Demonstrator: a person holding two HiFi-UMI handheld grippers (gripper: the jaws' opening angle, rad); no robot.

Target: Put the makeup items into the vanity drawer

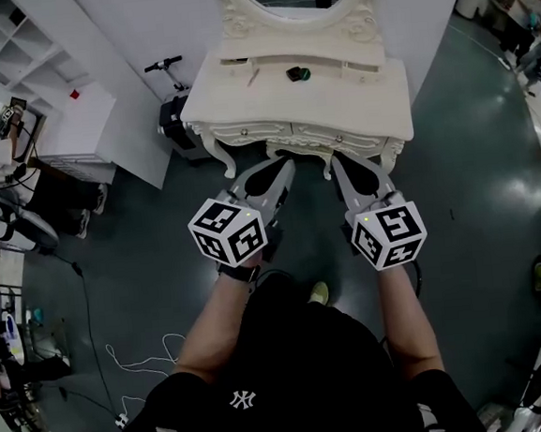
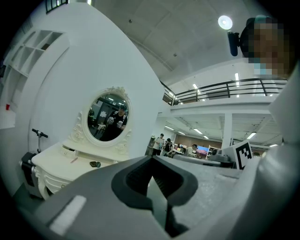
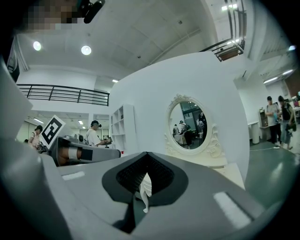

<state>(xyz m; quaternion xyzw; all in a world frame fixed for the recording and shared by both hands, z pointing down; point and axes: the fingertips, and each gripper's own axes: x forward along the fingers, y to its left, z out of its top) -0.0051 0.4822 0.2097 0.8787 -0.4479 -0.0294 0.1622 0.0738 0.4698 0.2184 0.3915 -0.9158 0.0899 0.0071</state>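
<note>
The left gripper (image 1: 281,169) and right gripper (image 1: 341,164), both clenched empty, sit at frame centre below the vanity (image 1: 242,105), while the dark makeup item (image 1: 297,72) lies on its top, upper centre, well apart.

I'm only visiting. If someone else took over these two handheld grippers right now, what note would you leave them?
Left gripper: shut, empty, held level just short of the vanity.
Right gripper: the same.
Items: a dark compact and a thin pink stick lie on the vanity top.
Done: nothing yet; the front drawers look closed.
Left: open a drawer and put both items in.
</note>
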